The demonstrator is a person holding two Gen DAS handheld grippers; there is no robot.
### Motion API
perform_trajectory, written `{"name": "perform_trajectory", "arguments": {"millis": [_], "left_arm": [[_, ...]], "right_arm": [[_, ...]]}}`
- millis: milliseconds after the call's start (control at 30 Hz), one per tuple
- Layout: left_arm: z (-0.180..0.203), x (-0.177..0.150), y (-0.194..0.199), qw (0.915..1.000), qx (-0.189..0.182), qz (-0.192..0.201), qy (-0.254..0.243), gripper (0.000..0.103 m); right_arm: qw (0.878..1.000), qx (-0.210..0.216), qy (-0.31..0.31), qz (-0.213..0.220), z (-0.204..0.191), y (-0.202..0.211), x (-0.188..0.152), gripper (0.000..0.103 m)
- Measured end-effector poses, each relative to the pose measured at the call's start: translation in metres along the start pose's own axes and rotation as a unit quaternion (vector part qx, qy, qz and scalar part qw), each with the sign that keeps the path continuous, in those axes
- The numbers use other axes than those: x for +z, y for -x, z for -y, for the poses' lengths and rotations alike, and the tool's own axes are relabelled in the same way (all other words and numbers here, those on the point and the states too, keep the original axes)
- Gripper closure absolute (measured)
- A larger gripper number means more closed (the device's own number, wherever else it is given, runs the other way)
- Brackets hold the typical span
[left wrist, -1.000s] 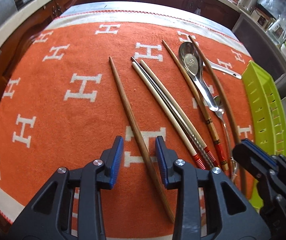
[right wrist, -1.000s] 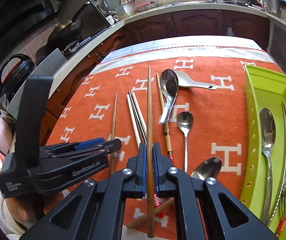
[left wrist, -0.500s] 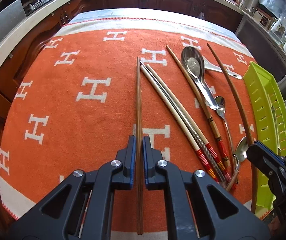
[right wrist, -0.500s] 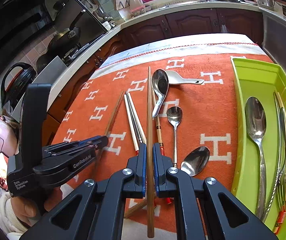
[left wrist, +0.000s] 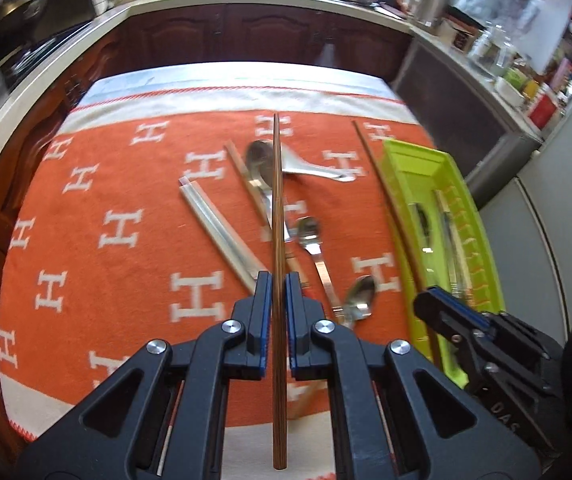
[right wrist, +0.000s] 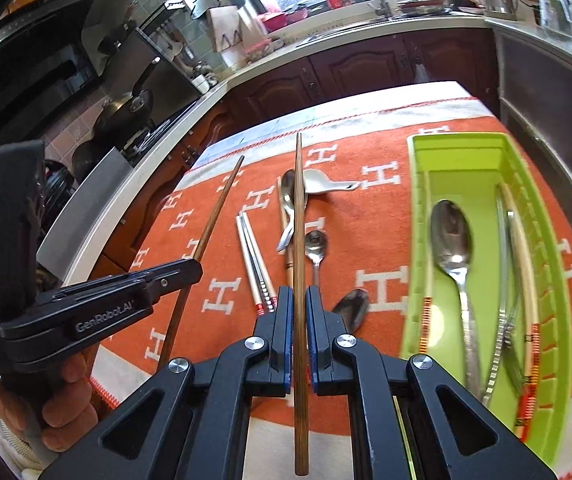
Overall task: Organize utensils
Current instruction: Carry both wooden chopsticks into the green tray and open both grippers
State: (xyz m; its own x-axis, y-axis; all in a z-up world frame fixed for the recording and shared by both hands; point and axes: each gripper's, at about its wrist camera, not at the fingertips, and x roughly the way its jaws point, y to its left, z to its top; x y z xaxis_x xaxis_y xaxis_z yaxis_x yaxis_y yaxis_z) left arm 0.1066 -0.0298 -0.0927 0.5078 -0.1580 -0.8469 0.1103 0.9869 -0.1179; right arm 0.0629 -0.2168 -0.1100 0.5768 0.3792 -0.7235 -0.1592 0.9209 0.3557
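Item: paired brown wooden chopsticks. Left gripper clamps one chopstick; right gripper clamps its mate, likely bound together for the green tray at 2 o'clock.

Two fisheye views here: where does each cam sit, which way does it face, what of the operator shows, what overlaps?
Left wrist: on the left gripper, looking forward and down along a clamped brown chopstick at the orange cloth; right gripper intrudes at right.
Right wrist: on the right gripper, same slant, clamping its own chopstick; left gripper and a hand show at left.
Shared: cloth, loose spoons, green tray, cabinets.
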Motion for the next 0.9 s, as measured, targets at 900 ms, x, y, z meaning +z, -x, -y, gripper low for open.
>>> {"name": "perform_trajectory", "arguments": {"millis": [900], "left_arm": [[0.140,0.021,-0.058,0.9871,-0.102,-0.103,-0.070,0.098]], "right_arm": [[0.988,-0.113,-0.109,0.006,0.133,0.062,0.003,0.094]]}}
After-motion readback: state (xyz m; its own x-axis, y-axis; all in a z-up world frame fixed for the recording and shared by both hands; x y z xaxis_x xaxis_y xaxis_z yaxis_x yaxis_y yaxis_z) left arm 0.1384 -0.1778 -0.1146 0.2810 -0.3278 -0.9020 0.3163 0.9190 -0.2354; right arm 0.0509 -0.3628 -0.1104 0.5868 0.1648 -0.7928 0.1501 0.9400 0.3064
